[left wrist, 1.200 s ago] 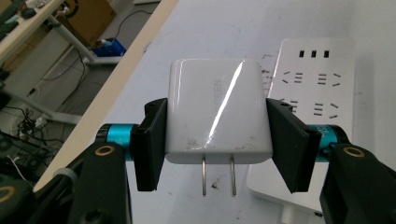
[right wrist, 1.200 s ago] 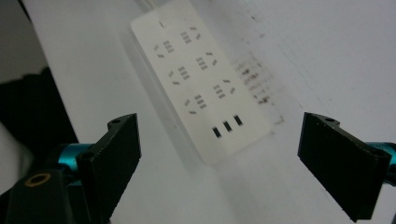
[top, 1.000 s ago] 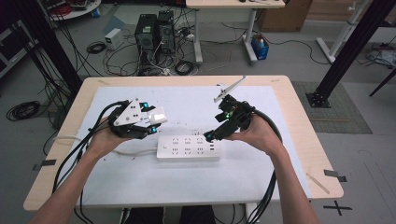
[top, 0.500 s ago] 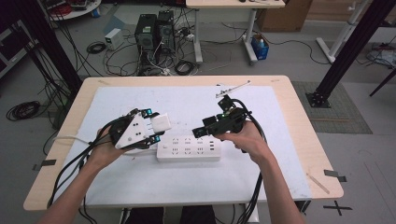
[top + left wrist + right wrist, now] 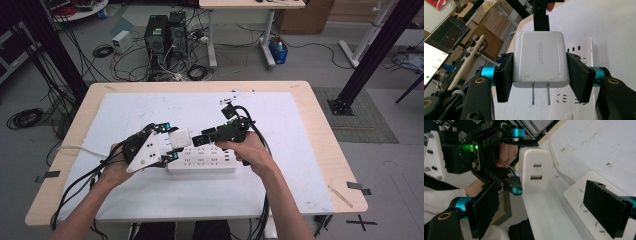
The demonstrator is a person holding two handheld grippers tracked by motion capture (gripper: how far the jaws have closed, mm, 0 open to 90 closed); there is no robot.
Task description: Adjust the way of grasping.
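The left gripper (image 5: 540, 75) clamps a white charger (image 5: 540, 61) by its sides, prongs pointing down, just above the power strip (image 5: 202, 160) on the table (image 5: 300, 90). The right gripper (image 5: 197, 141), jaws spread and empty, hovers over the strip's near end. Best square both prongs over one socket pair, then press straight down while the right gripper steadies the strip.

A wooden table (image 5: 320, 130) carries a large white mat (image 5: 300, 165) that covers most of its top. On the mat, near the front middle, lies a white power strip (image 5: 202, 163), and its white cable (image 5: 75, 148) runs to the left. A small white piece (image 5: 237, 94) lies at the far edge of the mat.
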